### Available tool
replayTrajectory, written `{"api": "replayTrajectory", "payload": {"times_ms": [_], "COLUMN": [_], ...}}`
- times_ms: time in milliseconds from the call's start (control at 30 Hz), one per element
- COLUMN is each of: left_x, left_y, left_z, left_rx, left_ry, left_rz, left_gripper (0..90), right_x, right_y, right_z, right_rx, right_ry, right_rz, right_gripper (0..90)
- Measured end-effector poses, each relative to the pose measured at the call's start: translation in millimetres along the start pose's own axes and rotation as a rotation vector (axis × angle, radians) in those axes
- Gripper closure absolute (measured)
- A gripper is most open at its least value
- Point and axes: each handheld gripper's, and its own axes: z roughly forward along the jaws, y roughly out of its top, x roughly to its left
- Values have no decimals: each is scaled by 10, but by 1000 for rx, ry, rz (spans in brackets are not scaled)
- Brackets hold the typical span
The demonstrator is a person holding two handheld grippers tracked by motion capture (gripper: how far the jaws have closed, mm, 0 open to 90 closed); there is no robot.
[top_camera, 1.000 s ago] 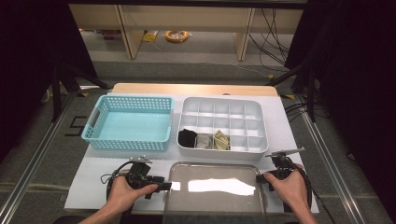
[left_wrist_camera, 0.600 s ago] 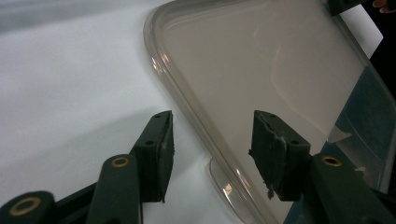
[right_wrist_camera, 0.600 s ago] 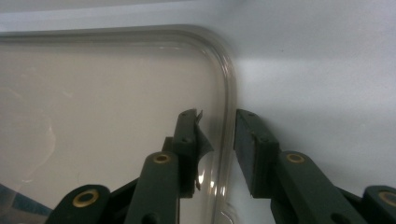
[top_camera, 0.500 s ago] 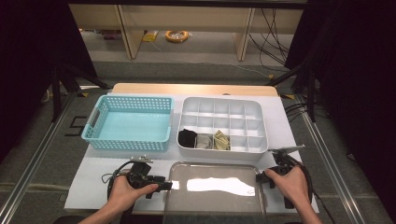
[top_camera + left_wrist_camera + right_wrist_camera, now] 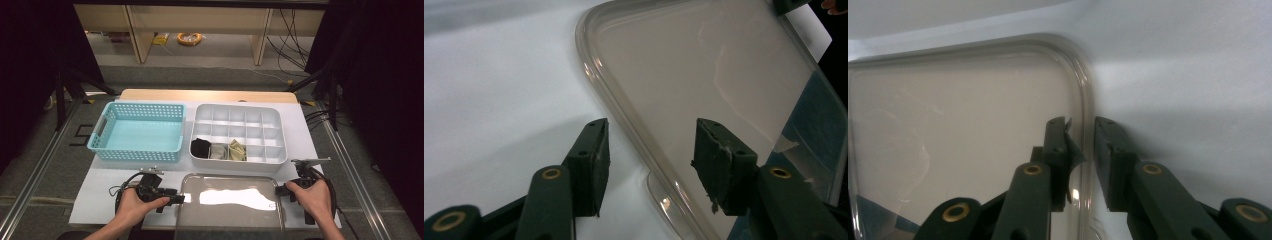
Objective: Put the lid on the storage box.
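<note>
A clear plastic lid (image 5: 230, 200) lies flat at the front of the white table sheet. My left gripper (image 5: 176, 199) is at its left edge. In the left gripper view its jaws (image 5: 651, 150) stand wide open astride the lid's rim (image 5: 624, 115), touching nothing. My right gripper (image 5: 281, 190) is at the lid's right edge. In the right gripper view its jaws (image 5: 1082, 145) have just been closing and stand narrow on either side of the raised rim (image 5: 1087, 100), with a thin gap still showing.
Behind the lid stands a white compartment box (image 5: 239, 111) with a black item (image 5: 201, 146) and pale items in its front cells. A turquoise basket (image 5: 140, 106) with nothing in it sits to its left. Bare white sheet (image 5: 100, 190) lies left of the lid.
The right gripper has edged in against the lid's right rim. The left hand and gripper have stayed where they were, and the lid has not moved.
</note>
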Motion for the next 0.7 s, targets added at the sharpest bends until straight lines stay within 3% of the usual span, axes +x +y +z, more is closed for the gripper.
{"api": "replayTrajectory", "payload": {"times_ms": [100, 133, 167, 233, 267, 367, 400, 433, 467, 533, 567, 600, 633, 667, 700], "left_x": [1, 2, 2, 0, -11, 11, 9, 3, 1, -14, -19, -32, -37, -38, -56], "left_y": [2, 3, 4, 4, 10, 12, 11, 8, 6, 7, 1, -3, -13, -24, -36], "left_z": [2, 3, 3, 6, -4, 14, 14, 16, 13, -4, -3, -12, -14, -11, -20], "left_rx": [0, 0, 1, -4, 5, -9, -11, -18, -16, 4, 1, 6, 0, -12, -15], "left_ry": [-1, -2, -2, 3, 24, -11, -10, 0, 1, 15, 8, 16, 7, -16, -4], "left_rz": [-2, -2, -2, -4, -7, -13, -12, -11, -13, -7, -8, -7, -5, -8, -9], "left_gripper": [478, 478, 477, 477, 476, 473, 472, 471, 469, 468, 467, 467, 467, 467, 466], "right_x": [26, 1, 8, 39, 59, 16, -11, 60, 53, 63, 38, 66, 30, 108, 38], "right_y": [-10, -12, -9, -3, 6, 12, 15, 13, -4, -19, -32, -60, -74, -110, -127], "right_z": [-18, -18, -16, -13, -10, -13, -14, -13, -24, -42, -48, -58, -55, -54, -62], "right_rx": [2, -6, -7, -6, -11, 1, -3, 2, -4, -3, -13, 0, -19, 3, -14], "right_ry": [7, -7, -2, 18, 22, 18, 3, -1, -6, -38, -43, -27, -47, -41, -52], "right_rz": [34, -13, -7, 38, 65, 17, -39, 35, 8, 5, -28, 14, -49, 72, -49], "right_gripper": [793, 792, 791, 790, 789, 775, 761, 754, 739, 727, 722, 718, 718, 717, 715]}}
